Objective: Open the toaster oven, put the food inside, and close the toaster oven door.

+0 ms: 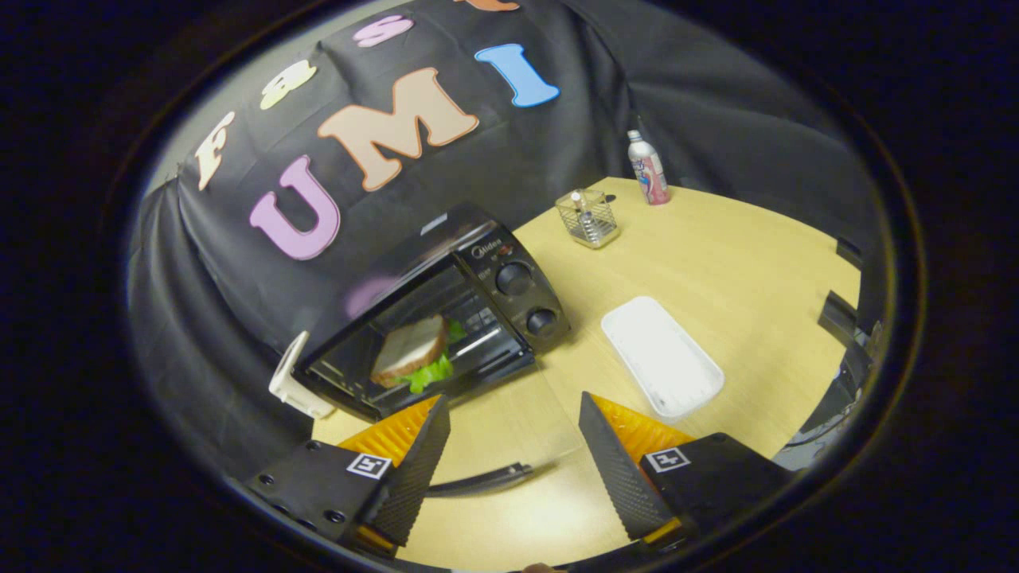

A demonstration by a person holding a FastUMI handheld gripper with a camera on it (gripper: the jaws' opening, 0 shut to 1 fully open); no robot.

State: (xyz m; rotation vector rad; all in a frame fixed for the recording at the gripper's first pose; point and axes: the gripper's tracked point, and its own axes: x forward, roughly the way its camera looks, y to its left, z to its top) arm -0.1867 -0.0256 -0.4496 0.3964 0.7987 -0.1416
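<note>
The black toaster oven (509,274) stands on the wooden table, just ahead of my left finger. Its glass door is swung down towards me, and the dark curved door handle (482,479) lies between my fingers, close to the left one. A sandwich (414,354) of bread and green lettuce sits inside the oven cavity on the rack. My gripper (513,406) is open, its black ribbed fingers wide apart, neither pressing on the handle.
An empty white tray (661,358) lies just beyond my right finger. Farther back stand a wire basket (589,216) and a bottle (647,169). A white object (290,386) leans against the oven's left side. Bare table (740,263) stretches to the right.
</note>
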